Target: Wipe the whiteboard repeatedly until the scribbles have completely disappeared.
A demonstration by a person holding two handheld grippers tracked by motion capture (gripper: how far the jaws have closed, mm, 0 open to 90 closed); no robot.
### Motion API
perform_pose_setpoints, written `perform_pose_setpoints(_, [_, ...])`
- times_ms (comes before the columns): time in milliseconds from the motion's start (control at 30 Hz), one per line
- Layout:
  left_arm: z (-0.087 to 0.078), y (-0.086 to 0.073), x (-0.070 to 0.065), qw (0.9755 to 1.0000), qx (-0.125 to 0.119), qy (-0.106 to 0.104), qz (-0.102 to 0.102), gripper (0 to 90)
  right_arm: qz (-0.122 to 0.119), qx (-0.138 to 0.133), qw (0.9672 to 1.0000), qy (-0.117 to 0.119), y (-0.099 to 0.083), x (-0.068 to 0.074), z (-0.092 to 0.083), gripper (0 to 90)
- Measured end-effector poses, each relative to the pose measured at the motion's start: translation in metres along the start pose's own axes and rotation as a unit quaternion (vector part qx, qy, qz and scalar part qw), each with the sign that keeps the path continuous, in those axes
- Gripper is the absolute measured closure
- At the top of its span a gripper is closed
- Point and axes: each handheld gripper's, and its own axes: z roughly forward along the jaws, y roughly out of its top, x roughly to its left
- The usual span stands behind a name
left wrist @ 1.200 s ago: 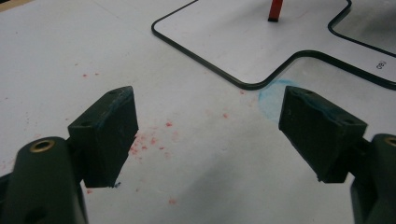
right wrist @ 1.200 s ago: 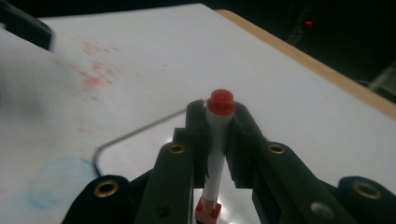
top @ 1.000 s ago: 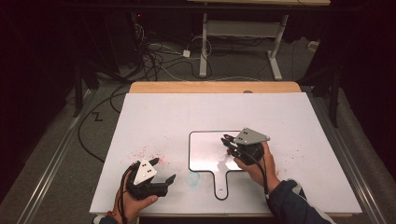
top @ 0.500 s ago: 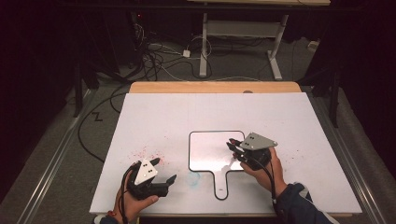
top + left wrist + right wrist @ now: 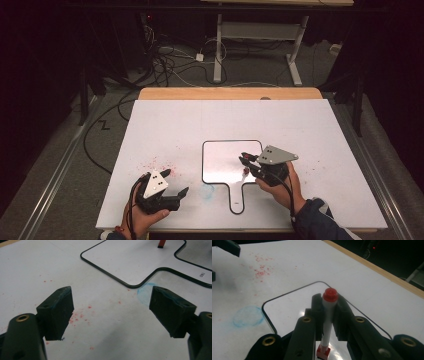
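Your marker point(image 5: 327, 322) runs off the bottom edge of the right gripper view below the whiteboard point(image 5: 287, 307), so its tip stays unseen. On that whiteboard, your right gripper point(image 5: 245, 161) hides the surface beneath.

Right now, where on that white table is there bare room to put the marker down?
The far half of the white table, beyond the small paddle-shaped whiteboard, is bare, as is its right edge. It is crowded near the front: the left gripper, the whiteboard, and the right gripper holding the red marker.
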Motion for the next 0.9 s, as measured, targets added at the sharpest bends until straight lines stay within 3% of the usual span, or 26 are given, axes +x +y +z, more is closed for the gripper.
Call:
perform_pose_setpoints(100, [0.000,0.000,0.000,1.0000,0.001,0.000,-0.001,18.7,0.005,0.003,1.0000,-0.004,-0.002,-0.003,-0.005,81.0])
perform_pose_setpoints(167, [0.001,0.000,0.000,1.0000,0.001,-0.001,0.001,18.7,0.006,-0.003,1.0000,0.001,-0.003,0.000,-0.005,81.0])
perform_pose_setpoints(267, [0.001,0.001,-0.001,1.0000,0.000,0.000,0.004,18.7,0.013,-0.010,0.9995,0.028,-0.002,0.006,-0.003,81.0])
perform_pose_setpoints(367, [0.001,0.001,0.000,1.0000,0.002,0.000,0.003,18.7,0.001,-0.007,0.9996,0.028,-0.001,0.009,-0.003,81.0])
perform_pose_setpoints(567, [0.002,0.000,-0.001,1.0000,0.006,0.002,0.007,18.7,0.024,-0.015,0.9994,0.020,-0.002,-0.003,-0.005,80.9])
perform_pose_setpoints(900, [0.005,0.000,0.001,0.9999,0.010,0.004,0.008,18.7,0.042,-0.033,0.9985,0.007,0.003,-0.023,-0.023,80.8])
